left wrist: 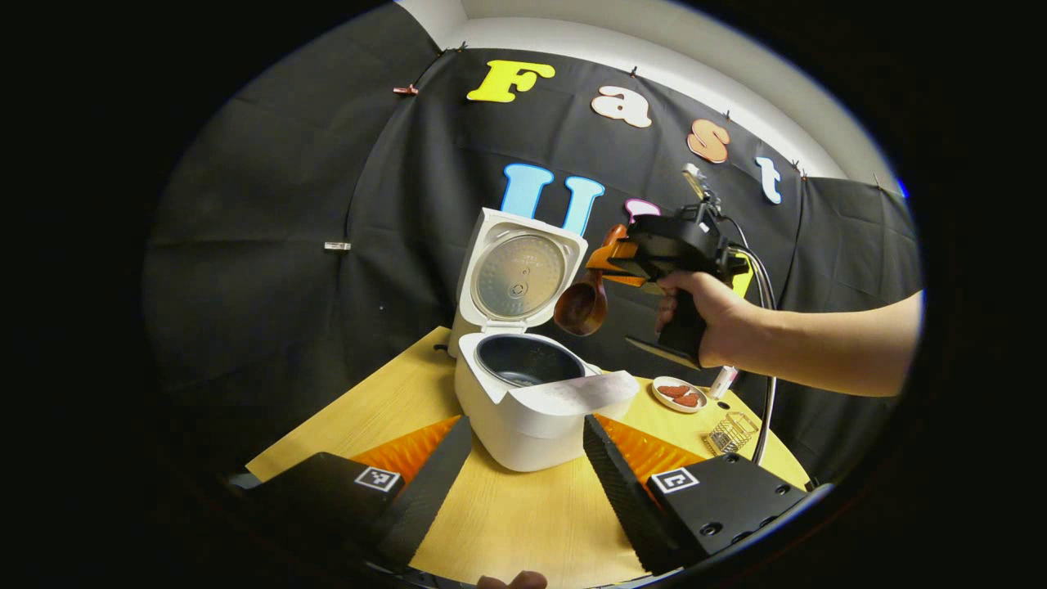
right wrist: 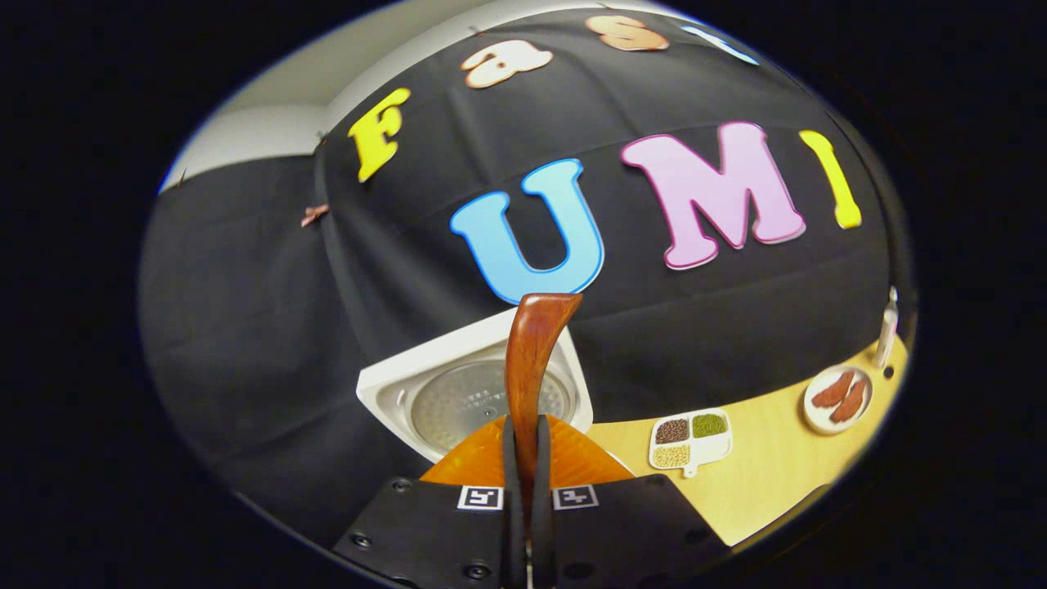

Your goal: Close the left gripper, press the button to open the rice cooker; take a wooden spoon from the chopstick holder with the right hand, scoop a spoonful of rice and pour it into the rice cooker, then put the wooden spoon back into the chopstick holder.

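Observation:
The white rice cooker (left wrist: pixel 532 409) stands open on the wooden table (left wrist: pixel 523 523), its lid (left wrist: pixel 515 274) upright and the dark inner pot (left wrist: pixel 527 360) exposed. My left gripper (left wrist: pixel 523 483) is open just in front of the cooker, one finger at each side of its base. A hand holds my right gripper (left wrist: pixel 609 260) above the pot's right rim, shut on the wooden spoon (left wrist: pixel 582 304), whose bowl hangs tilted down over the cooker. In the right gripper view the spoon handle (right wrist: pixel 536 360) rises from between the shut fingers of the right gripper (right wrist: pixel 527 433), with the lid (right wrist: pixel 474 393) beyond.
A small plate of red pieces (left wrist: pixel 680 394) (right wrist: pixel 838 397), a white bottle (left wrist: pixel 724 380) and a wire holder (left wrist: pixel 730 432) sit right of the cooker. A divided dish of grains (right wrist: pixel 689 438) lies on the table behind it. The black cloth wall is close behind.

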### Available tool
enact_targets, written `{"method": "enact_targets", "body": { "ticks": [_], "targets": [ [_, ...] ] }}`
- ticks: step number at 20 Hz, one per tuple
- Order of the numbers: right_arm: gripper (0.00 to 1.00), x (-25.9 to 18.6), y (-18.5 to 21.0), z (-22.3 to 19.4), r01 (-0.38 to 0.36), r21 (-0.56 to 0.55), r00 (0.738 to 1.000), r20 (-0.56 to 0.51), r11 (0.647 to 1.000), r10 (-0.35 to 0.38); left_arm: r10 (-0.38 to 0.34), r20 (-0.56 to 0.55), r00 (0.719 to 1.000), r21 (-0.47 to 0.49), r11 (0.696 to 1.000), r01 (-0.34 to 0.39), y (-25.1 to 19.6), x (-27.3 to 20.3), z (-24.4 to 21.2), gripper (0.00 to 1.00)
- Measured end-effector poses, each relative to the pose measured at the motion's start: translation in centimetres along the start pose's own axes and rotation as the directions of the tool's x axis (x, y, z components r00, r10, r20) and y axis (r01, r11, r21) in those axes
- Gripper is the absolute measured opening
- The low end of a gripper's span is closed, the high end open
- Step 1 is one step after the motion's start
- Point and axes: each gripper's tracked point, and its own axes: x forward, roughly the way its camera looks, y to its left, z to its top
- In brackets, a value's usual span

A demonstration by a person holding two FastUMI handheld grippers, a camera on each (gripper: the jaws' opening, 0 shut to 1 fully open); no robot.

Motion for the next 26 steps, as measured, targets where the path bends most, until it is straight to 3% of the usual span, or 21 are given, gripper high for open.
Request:
{"method": "enact_targets", "body": {
  "ticks": [5,9,15,20,24,25,26],
  "targets": [
    [0.07,-5.5,-4.6,5.7,0.041,0.108,0.992,0.112,0.993,-0.053,-0.051,0.029,0.998,0.002,0.999,0.051,-4.0,-0.9,1.1,0.95],
    [0.07,-11.0,-11.8,9.2,0.116,0.122,0.976,0.171,0.986,-0.136,-0.086,0.028,0.996,0.041,0.996,0.085,-6.7,-0.8,1.2,0.95],
    [0.07,-20.1,-23.1,13.3,0.262,0.091,0.929,0.244,0.961,-0.277,-0.105,0.037,0.994,0.077,0.992,0.102,-9.9,-0.5,1.8,0.95],
    [0.07,-24.8,-31.7,14.0,0.354,0.089,0.897,0.25,0.931,-0.365,-0.095,0.038,0.995,0.094,0.991,0.091,-12.4,-0.2,2.0,0.95],
    [0.07,-26.7,-37.9,12.0,0.416,0.079,0.88,0.216,0.906,-0.423,-0.088,0.037,0.995,0.109,0.991,0.084,-15.2,0.0,2.1,0.95],
    [0.12,-26.8,-39.4,11.0,0.428,0.08,0.878,0.199,0.9,-0.435,-0.084,0.032,0.996,0.109,0.991,0.08,-15.8,0.1,1.9,0.95],
    [0.07,-26.7,-40.8,10.0,0.436,0.076,0.878,0.182,0.897,-0.443,-0.079,0.023,0.997,0.106,0.991,0.076,-16.3,0.2,1.6,0.95]
  ]
}}
